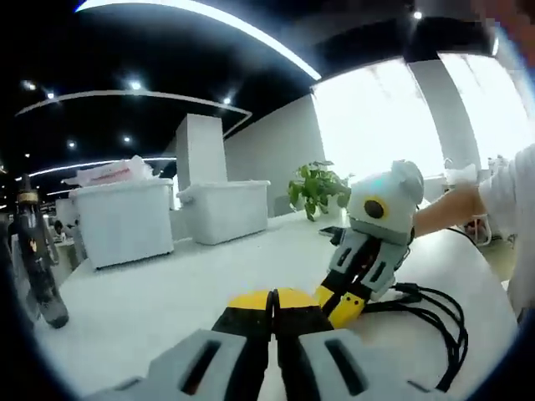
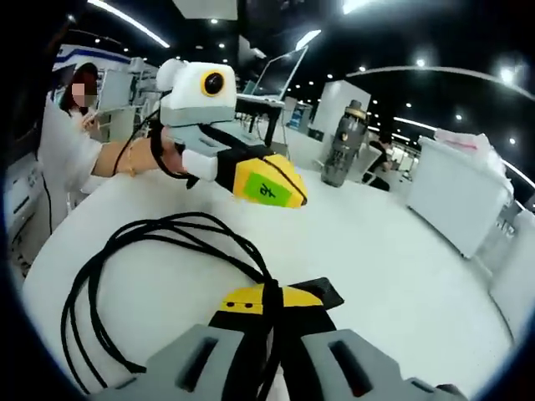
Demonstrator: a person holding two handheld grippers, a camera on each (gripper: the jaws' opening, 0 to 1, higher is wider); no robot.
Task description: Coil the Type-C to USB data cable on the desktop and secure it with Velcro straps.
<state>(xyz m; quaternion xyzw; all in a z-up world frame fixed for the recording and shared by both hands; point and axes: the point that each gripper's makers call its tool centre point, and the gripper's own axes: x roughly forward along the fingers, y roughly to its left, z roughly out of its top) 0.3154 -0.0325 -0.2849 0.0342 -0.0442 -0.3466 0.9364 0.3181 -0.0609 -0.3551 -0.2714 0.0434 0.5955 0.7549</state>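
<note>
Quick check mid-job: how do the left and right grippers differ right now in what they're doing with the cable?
The right gripper is shut on the black cable, whose loops spread across the white table; the left gripper is shut too, but I see no cable in its jaws. The left gripper hovers above the table, clear of the coil; the right gripper sits low at the coil. Both have yellow jaw tips.

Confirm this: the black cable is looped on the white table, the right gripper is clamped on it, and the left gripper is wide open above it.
Wrong about the left gripper: the right gripper view shows its yellow tips closed together. The rest stands: the black cable lies looped on the white table, pinched by the right gripper.
</note>
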